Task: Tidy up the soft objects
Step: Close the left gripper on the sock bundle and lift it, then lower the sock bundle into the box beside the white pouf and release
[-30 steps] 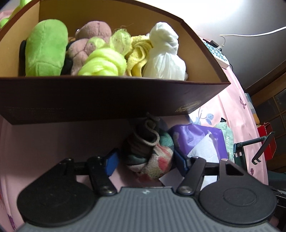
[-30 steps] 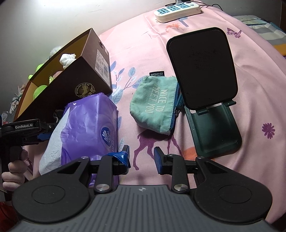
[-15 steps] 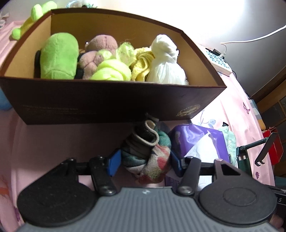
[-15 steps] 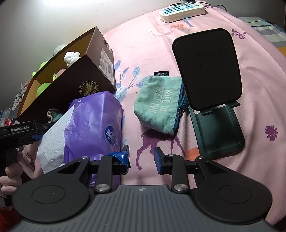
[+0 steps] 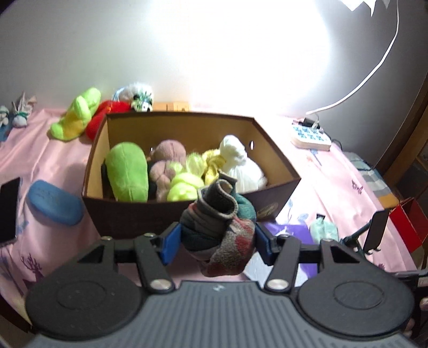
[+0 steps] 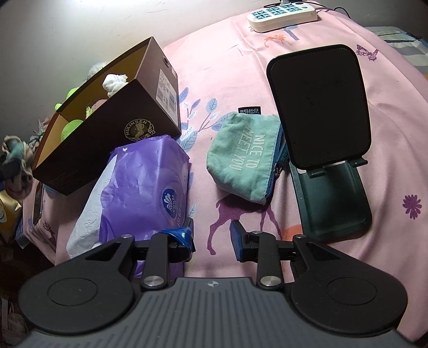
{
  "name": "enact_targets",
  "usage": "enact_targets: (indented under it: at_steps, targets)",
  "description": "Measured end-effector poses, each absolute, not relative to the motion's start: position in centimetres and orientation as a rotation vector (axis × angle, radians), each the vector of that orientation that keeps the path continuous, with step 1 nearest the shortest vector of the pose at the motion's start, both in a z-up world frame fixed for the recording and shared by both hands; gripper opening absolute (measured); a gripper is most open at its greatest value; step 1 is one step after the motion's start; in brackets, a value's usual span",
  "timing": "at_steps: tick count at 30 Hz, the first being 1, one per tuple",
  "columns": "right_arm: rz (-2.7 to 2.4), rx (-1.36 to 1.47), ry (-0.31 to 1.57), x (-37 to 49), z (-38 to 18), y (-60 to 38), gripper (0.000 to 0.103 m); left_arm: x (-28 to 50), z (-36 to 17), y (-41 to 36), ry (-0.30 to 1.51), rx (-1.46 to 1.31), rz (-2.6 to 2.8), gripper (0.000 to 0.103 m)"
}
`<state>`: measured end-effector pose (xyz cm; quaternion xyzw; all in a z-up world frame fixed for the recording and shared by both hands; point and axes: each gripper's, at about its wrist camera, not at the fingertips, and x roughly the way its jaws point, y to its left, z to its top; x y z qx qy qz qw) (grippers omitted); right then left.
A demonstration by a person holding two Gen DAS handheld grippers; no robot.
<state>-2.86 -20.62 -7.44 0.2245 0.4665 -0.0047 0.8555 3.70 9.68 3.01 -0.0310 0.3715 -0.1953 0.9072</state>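
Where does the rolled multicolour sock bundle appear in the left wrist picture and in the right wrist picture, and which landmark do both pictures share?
Left wrist view: the sock bundle sits low in the centre, clamped between the blue pads of the left gripper, in front of the brown box.
Right wrist view: the sock bundle shows at the far left edge, beside the box's near corner.
Shared landmark: the brown box with its round gold logo.

A pink printed bedsheet [image 6: 334, 32] carries an open brown cardboard box [image 6: 112, 128], purple tissue pack [image 6: 141, 187], teal fabric pouch [image 6: 246, 158], black folding stand [image 6: 334, 203] and white power strip [image 6: 281, 14].
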Motion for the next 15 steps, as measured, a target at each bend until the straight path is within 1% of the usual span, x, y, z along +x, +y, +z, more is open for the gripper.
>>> enact_targets:
  at_steps: [4,7,10,15]
  targets:
    - [0.001,0.461,0.975,-3.1,-7.3,-20.5,0.012,5.8,5.1,9.2,0.698,-0.067,-0.376,0.059]
    - [-0.005,0.457,0.965,-3.4,-7.2,-20.8,0.012,8.3,5.3,8.1,0.689,-0.06,-0.352,0.059]
    - [-0.022,0.468,0.959,-3.7,-7.2,-21.3,0.012,11.0,4.7,7.1,0.717,-0.054,-0.334,0.059]
    - [-0.064,0.491,0.953,-4.3,-7.3,-22.2,0.012,15.3,1.9,5.7,0.785,-0.011,-0.273,0.059]
